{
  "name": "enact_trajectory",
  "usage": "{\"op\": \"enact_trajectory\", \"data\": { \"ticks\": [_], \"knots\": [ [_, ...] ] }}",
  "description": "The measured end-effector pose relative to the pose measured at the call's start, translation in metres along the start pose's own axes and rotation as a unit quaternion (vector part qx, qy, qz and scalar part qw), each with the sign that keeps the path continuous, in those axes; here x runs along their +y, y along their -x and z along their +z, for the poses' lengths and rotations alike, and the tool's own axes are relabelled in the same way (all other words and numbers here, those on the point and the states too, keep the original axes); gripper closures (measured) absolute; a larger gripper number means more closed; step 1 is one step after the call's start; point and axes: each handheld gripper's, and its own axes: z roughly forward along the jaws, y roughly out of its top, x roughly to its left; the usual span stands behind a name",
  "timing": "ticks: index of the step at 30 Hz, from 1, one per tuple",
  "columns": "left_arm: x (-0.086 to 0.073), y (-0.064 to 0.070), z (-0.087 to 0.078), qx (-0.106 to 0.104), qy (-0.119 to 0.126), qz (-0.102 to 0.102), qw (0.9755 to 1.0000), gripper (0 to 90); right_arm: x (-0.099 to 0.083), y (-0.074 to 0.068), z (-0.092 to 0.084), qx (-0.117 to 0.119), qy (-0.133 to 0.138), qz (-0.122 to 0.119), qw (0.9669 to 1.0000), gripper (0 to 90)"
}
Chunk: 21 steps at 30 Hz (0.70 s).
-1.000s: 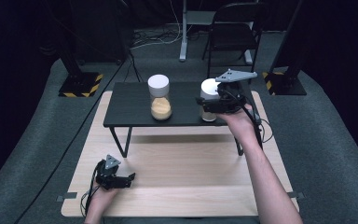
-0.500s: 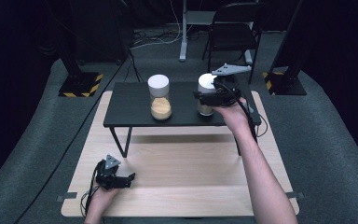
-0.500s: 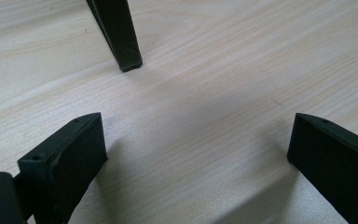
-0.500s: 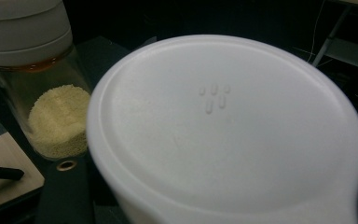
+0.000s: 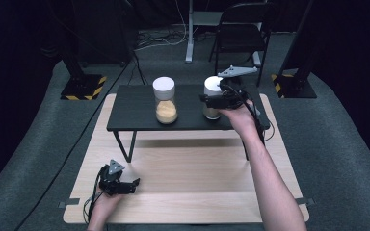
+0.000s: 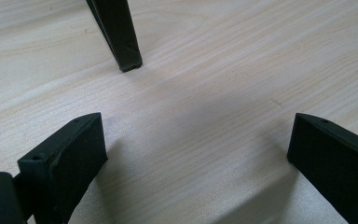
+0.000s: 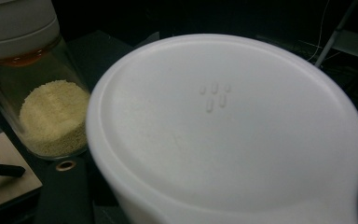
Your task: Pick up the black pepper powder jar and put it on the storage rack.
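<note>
1. Dark studio room, grey carpet, a chair [image 5: 241,29] at the back, and a small black counter [image 5: 135,108] standing on a pale wooden board [image 5: 197,178].

2. On that counter I've got two white-lidded jars. The one I'm working is the right jar [image 5: 212,98], near the counter's right end and about midway between its front and back edges. The left jar [image 5: 165,101], with yellow grain in the bottom, sits near the middle of the counter, well apart from mine.

3. My right claw [image 5: 211,99] comes in from the right side and is clamped on the right jar, as far as I can judge from above; the jaws themselves are hidden behind the body. In the right gripper view the white lid [image 7: 228,126] is huge and right up against the camera, which fits a tight grip up near the lid.

4. My left claw [image 5: 134,183] is parked on the board near its front left corner, jaws wide apart with just bare wood between them.

5. Orientation: the right jar stands upright, long axis vertical, lid pointing straight up.

6. How I'd do this bit well: keep that axis vertical and lift straight, no tipping toward the grain jar. The glass is probably slick, so I'd stay squeezed firmly and move slowly. I'd also watch the cable trailing off the right edge so it doesn't snag.

7. Left claw can just stay put, I reckon.
</note>
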Motion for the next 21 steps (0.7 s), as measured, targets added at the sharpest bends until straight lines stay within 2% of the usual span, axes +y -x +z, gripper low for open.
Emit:
{"op": "enact_trajectory", "data": {
  "ticks": [8,15,21],
  "knots": [
    [0.000,0.000,0.000,0.000,0.000,0.000,1.0000,3.7,-0.001,-0.001,-0.007,0.003,0.004,0.010,0.9999,16.9],
    [0.000,0.000,0.000,0.000,0.000,0.000,1.0000,3.7,-0.001,-0.006,-0.017,-0.003,0.001,0.014,0.9999,12.3],
    [0.000,0.000,0.000,0.000,0.000,0.000,1.0000,3.7,-0.015,-0.006,-0.030,-0.003,0.016,0.019,0.9997,10.2]
  ]
}}
